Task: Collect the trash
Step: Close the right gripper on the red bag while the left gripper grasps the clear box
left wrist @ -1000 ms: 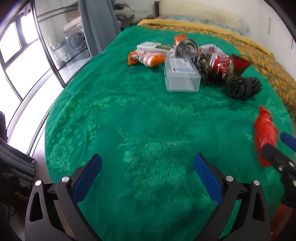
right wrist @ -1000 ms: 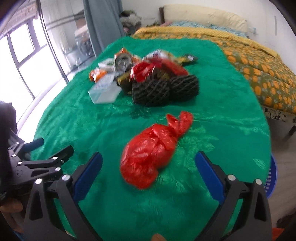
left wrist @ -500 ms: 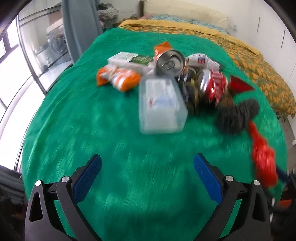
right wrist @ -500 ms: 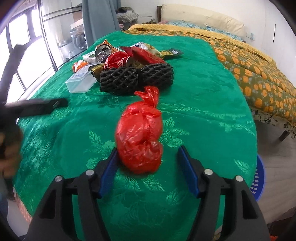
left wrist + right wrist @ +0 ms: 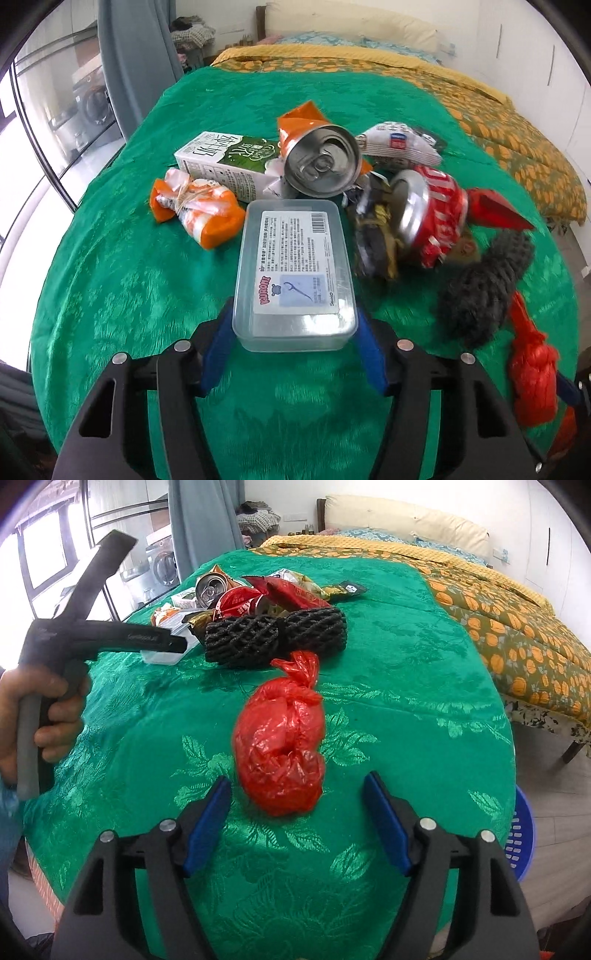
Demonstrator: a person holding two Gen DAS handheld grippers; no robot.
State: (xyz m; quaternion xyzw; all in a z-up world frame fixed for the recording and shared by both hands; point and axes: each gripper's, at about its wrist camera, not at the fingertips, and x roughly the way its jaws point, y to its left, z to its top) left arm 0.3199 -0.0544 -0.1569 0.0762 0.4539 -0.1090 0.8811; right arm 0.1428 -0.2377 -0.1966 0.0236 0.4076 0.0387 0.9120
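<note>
Left gripper (image 5: 295, 345) closing around the near end of the clear rectangular plastic box with a printed label (image 5: 295, 273), blue pads flanking its short sides, apparently touching or just about to; grip not yet sure. Box flat on the green floral bedspread (image 5: 122, 273), at six o'clock of the trash pile, with the silver drink can (image 5: 321, 166) at twelve and the crushed red can (image 5: 428, 218) at two.

Right gripper (image 5: 297, 825) opening, nothing pinched; knotted red plastic bag (image 5: 282, 746) lying just ahead of its tips, at twelve, clear of both pads.

Best to seat the box deeper between the pads before squeezing, square to its walls, since smooth plastic likely slips. Then lift straight up, clear of neighbouring wrappers.
</note>
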